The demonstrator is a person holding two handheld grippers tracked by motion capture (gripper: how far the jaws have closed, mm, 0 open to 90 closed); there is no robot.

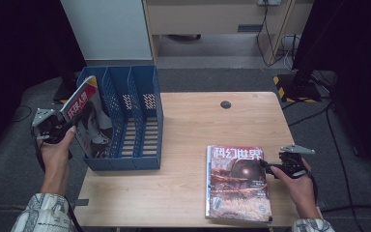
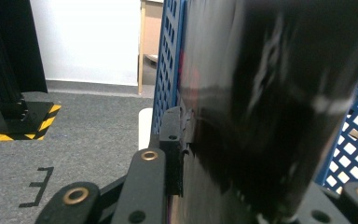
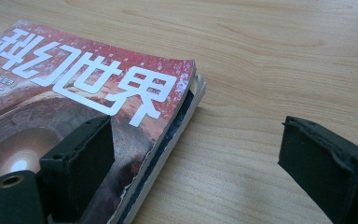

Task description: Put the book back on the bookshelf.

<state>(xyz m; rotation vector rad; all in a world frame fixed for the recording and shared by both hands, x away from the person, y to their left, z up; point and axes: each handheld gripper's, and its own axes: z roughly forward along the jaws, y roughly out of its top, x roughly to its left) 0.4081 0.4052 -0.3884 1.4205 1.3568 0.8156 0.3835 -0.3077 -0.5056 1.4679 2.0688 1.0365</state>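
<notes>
The left gripper (image 1: 70, 126) clamps a red-titled magazine (image 1: 84, 113), tilted in the leftmost slot of a blue file rack (image 1: 145, 125). The right gripper (image 1: 266, 166), jaws wide, straddles the right edge of a stack of magazines (image 1: 236, 186) lying on the wooden table (image 1: 188, 125).

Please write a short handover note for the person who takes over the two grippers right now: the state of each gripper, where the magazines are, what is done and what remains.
Left gripper: shut on the red-titled magazine, which stands tilted in the leftmost slot of the blue file rack, not yet released.
Right gripper: open, jaws astride the right edge of the magazine stack, one jaw over the cover, one over the bare table.
The stack lies flat at the table's front right; it looks like more than one issue.
Done: one magazine almost filed.
Left: probably let it go in the slot, then grasp the stack's top magazine and file it too.
</notes>
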